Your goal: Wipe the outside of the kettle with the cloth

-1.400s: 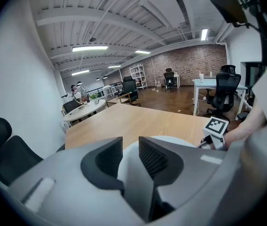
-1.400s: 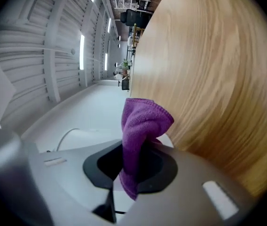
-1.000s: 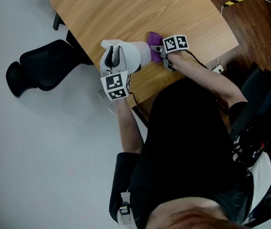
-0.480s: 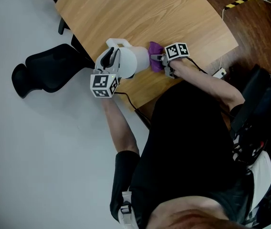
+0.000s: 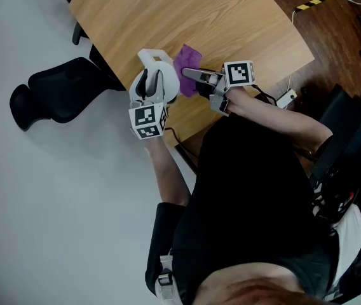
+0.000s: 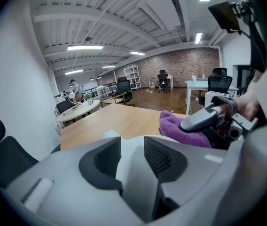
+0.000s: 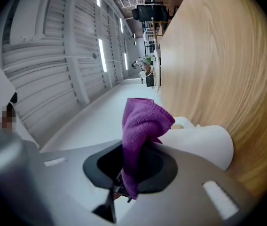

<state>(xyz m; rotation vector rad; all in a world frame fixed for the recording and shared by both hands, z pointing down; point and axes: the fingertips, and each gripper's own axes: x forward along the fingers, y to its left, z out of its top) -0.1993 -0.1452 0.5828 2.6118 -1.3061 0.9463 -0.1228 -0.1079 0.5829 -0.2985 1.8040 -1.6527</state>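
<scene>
Wiping step. Right tongs [image 5: 192, 75] clamp cloth [image 5: 185, 61] at 2 o'clock of kettle [image 5: 168, 89]. Left tongs [image 5: 152, 82], just opening, loosely straddle handle [image 6: 131, 173]. Next: press cloth onto wall.

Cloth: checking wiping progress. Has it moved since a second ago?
Yes. The cloth, in the right gripper, shifted left across the table, from beside the kettle toward its top.

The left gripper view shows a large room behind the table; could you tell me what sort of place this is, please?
Most likely an open-plan office in a loft-style building: office chairs, a brick back wall and strip lights on an exposed ceiling.
</scene>
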